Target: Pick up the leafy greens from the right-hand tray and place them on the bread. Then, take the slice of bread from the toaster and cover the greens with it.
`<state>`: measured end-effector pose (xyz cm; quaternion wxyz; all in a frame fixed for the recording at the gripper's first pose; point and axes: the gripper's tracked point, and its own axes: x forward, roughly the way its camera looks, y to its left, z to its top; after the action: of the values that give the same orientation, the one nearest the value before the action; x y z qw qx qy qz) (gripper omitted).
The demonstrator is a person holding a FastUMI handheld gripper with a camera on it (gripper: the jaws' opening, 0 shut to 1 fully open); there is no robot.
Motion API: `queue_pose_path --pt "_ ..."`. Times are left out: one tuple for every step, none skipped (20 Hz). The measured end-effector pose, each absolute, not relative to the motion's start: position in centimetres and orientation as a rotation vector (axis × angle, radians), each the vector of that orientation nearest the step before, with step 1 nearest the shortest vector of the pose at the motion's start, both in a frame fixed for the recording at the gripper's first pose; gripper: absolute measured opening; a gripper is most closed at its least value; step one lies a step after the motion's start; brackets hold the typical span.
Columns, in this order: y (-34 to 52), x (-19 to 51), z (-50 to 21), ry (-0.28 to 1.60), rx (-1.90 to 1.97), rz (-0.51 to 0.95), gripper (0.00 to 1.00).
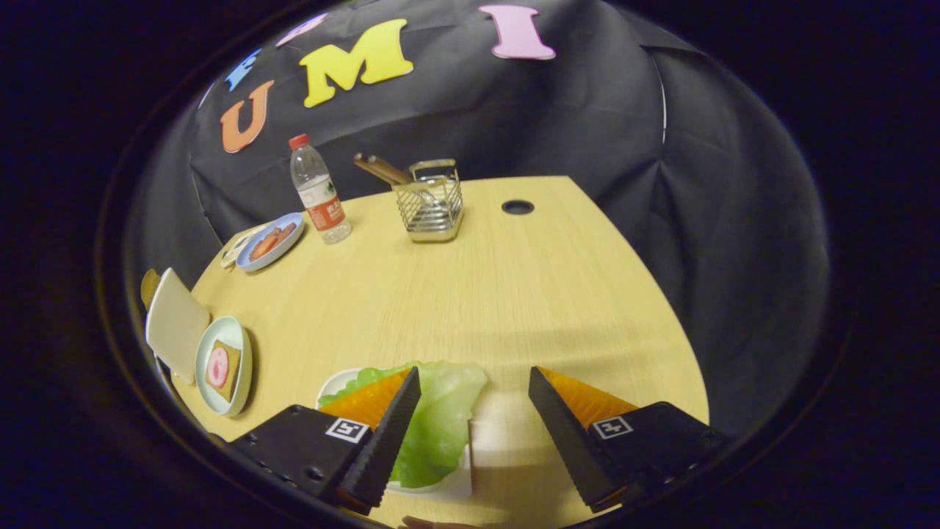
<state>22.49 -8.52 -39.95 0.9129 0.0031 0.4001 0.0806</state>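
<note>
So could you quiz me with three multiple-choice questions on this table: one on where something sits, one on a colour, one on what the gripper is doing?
1. Where are the leafy greens?
A. between the fingers, partly under one
B. beside the water bottle
C. in the wire basket

2. What colour is the bottle's cap?
A. blue
B. red
C. yellow

3. How is the gripper?
A. shut on the greens
B. shut on bread
C. open

Answers: 1 A, the greens lie on their white tray at the fingers. 2 B, the cap is red. 3 C, the fingers stand apart, pressing on nothing.
</note>
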Motion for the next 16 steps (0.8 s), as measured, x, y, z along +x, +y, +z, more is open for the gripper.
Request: queue_pose_path --pt "-8.2 22.3 -40.5 0.842 0.009 0.184 0.94" --pt "-7.7 22.3 -40.6 0.846 0.019 0.211 0.94" --pt "-7.3 22.5 -40.9 0.853 0.023 0.219 0.9" --pt "-7.3 22.7 -41.1 0.858 0.024 0.218 0.88" --pt "-7.3 22.8 -41.4 0.867 0.023 0.204 0.84" --pt "-7.2 23.2 -41.4 0.855 0.03 0.195 0.77" --pt "-6.6 23.4 -41.3 0.857 0.046 0.216 0.69" --pt "-6.6 23.3 -41.5 0.866 0.036 0.219 0.53" --pt "-6.6 23.3 -41.3 0.86 0.029 0.218 0.36" --pt "-6.5 23.4 -41.0 0.848 0.023 0.221 0.36" --pt "-6.8 23.6 -40.7 0.833 0.005 0.198 0.36" --pt "-6.9 23.7 -40.5 0.821 -0.001 0.192 0.28" --pt "-6.7 23.5 -40.2 0.813 0.001 0.193 0.2" --pt "-6.9 23.3 -39.7 0.803 -0.008 0.179 0.14" --pt "-7.1 23.5 -39.8 0.799 -0.021 0.164 0.07" --pt "-7.1 23.2 -39.4 0.791 -0.022 0.158 0.07"
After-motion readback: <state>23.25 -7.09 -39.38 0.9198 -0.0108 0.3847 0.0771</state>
